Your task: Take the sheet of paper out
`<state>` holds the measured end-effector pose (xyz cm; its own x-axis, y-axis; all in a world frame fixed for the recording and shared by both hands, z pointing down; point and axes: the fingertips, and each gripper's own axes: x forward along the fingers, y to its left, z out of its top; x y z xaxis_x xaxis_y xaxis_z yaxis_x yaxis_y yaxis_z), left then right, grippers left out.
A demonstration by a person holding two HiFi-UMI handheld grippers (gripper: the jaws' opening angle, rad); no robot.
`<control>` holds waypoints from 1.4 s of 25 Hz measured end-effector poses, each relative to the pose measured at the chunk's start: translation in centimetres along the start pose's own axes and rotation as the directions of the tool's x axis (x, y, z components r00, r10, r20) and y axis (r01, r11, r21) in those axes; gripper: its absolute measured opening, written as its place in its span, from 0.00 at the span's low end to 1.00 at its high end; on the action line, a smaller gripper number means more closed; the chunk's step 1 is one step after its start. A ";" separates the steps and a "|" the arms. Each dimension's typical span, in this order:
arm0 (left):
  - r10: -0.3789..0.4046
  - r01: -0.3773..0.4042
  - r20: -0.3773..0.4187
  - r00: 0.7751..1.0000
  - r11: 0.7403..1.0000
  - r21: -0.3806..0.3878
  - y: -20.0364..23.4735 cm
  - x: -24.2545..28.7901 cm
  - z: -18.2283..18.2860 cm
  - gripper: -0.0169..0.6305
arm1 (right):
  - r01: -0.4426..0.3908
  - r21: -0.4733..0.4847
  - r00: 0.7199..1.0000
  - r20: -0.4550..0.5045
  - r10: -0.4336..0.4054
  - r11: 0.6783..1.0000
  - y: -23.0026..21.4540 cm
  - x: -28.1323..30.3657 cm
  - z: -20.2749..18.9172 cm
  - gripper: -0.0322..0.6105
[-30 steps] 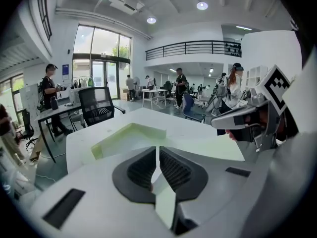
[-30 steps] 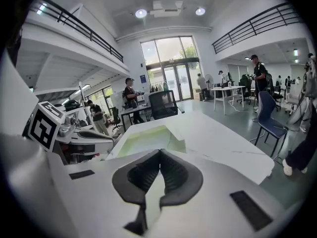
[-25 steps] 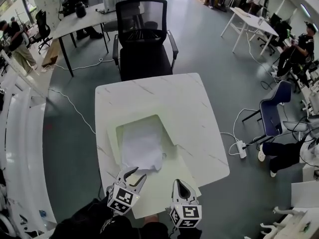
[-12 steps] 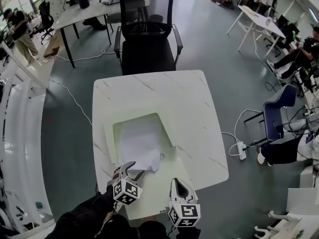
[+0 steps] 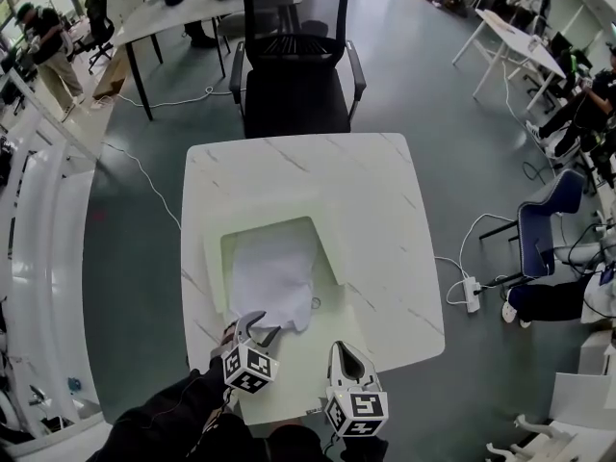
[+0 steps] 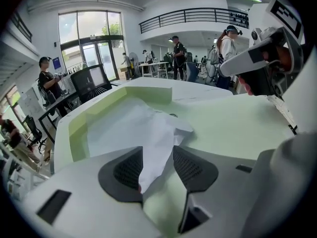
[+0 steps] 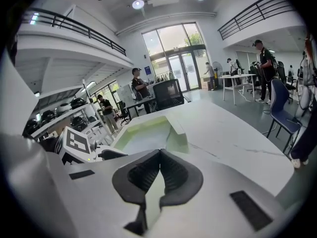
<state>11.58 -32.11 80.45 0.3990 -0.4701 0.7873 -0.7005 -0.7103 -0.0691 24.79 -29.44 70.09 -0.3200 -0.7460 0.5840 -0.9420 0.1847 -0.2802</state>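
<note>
A crumpled white sheet of paper (image 5: pixel 274 282) lies in the open pale green folder (image 5: pixel 330 250) on the white table (image 5: pixel 366 191). My left gripper (image 5: pixel 254 327) is at the sheet's near edge. In the left gripper view the paper's (image 6: pixel 133 128) near corner stands up between the two dark pads (image 6: pixel 126 170), with a gap still showing; the jaws are closing around it. My right gripper (image 5: pixel 344 351) is shut, its tips meeting low over the folder's near flap (image 7: pixel 143 133), with nothing between them. The left gripper's marker cube (image 7: pixel 77 142) shows at its left.
A black mesh office chair (image 5: pixel 294 56) stands at the table's far side. A blue chair (image 5: pixel 549 229) and a power strip with cable (image 5: pixel 472 295) are on the floor to the right. Other desks and people fill the room behind.
My left gripper has come down and forward onto the paper's near edge, with its jaws spread wider. The right gripper has dropped slightly and stayed shut.
</note>
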 end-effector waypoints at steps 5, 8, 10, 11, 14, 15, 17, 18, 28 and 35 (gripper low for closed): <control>-0.022 0.022 -0.002 1.000 0.999 -0.027 -0.6 0.5 0.1 0.27 | -0.006 -0.005 1.000 -0.012 0.006 1.000 -0.2 0.1 0.0 0.08; -0.017 0.017 0.001 1.000 0.999 -0.040 -0.7 0.5 0.3 0.21 | -0.004 -0.010 1.000 -0.016 0.004 1.000 -0.4 0.0 0.0 0.08; -0.002 0.002 0.003 1.000 0.998 -0.055 -0.6 0.6 0.4 0.13 | -0.004 -0.012 1.000 -0.014 0.004 1.000 -0.5 -0.2 0.1 0.08; 0.005 -0.005 0.002 1.000 0.998 -0.062 -0.5 0.7 0.4 0.11 | -0.004 -0.012 1.000 -0.014 0.004 1.000 -0.6 -0.2 0.1 0.08; 0.014 -0.014 -0.001 1.000 0.997 -0.073 -0.5 0.9 0.3 0.09 | -0.002 -0.012 1.000 -0.012 0.002 1.000 -0.9 -0.4 -0.1 0.08; 0.014 -0.014 0.000 1.000 0.997 -0.078 -0.5 1.0 0.2 0.09 | -0.001 -0.013 1.000 -0.013 0.000 1.000 -1.0 -0.5 -0.2 0.08; 0.013 -0.012 0.003 1.000 0.996 -0.093 -0.5 0.9 0.2 0.08 | 0.001 -0.012 1.000 -0.013 -0.001 1.000 -0.9 -0.7 -0.4 0.08; 0.009 -0.009 0.006 1.000 0.994 -0.106 -0.5 0.9 0.2 0.08 | 0.000 -0.012 1.000 -0.013 0.000 1.000 -0.9 -0.8 -0.4 0.08; -0.085 0.100 0.062 0.994 0.950 -0.296 -1.0 -0.4 1.0 0.06 | 0.015 -0.014 1.000 -0.001 -0.015 1.000 -0.4 -2.1 -0.5 0.08; -0.098 0.139 0.130 0.987 0.924 -0.357 -0.8 -2.5 2.2 0.06 | 0.017 -0.025 1.000 0.019 -0.017 1.000 0.7 -3.0 -0.2 0.08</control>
<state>12.44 -31.48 77.19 0.5395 -0.4622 0.7038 -0.8027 -0.5347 0.2642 25.08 -26.99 68.30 -0.3021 -0.7608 0.5744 -0.9497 0.1876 -0.2509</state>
